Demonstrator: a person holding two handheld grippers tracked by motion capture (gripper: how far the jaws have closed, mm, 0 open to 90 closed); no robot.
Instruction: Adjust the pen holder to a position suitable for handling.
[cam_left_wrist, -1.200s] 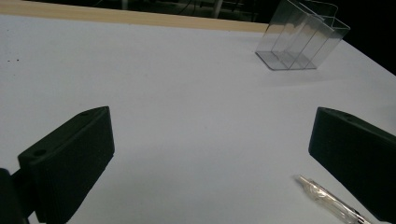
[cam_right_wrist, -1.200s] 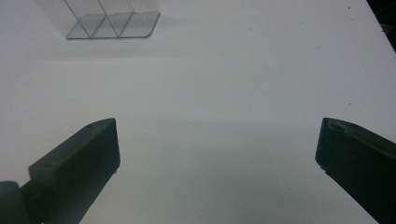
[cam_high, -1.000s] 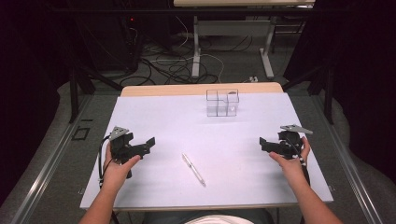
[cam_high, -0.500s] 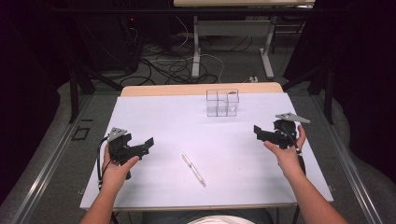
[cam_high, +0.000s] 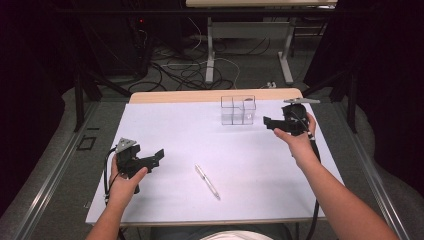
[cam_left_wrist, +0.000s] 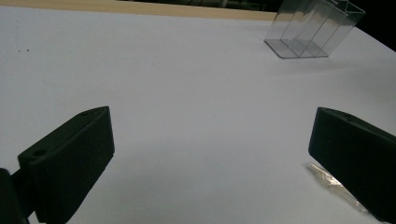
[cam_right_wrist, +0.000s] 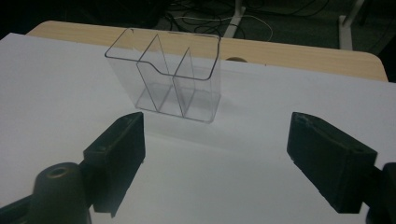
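At the left of the high view, the left gripper (cam_high: 156, 156) sits low over the near-left part of the white table (cam_high: 170, 125), held in the person's left hand (cam_high: 124, 181); its place matches the earlier frames, and it has not shifted. In the left gripper view its jaws stand spread wide with nothing between them, only bare white surface. Toward the middle, a clear pen (cam_high: 207, 181) lies flat on the table, slanted, in the same spot as before; in the left gripper view its tip (cam_left_wrist: 332, 184) shows just beside the right-hand jaw. Farther back and to the right stands the clear divided organizer (cam_high: 238, 110), upright near the wooden far edge and unmoved. The right gripper (cam_high: 267, 123) has changed most: a second ago it was near the right edge at mid-depth, and it has since travelled forward and inward, now just beside the organizer's right side, apart from it. In the right gripper view its jaws are spread wide and empty, with the organizer (cam_right_wrist: 164, 74) straight ahead between them.
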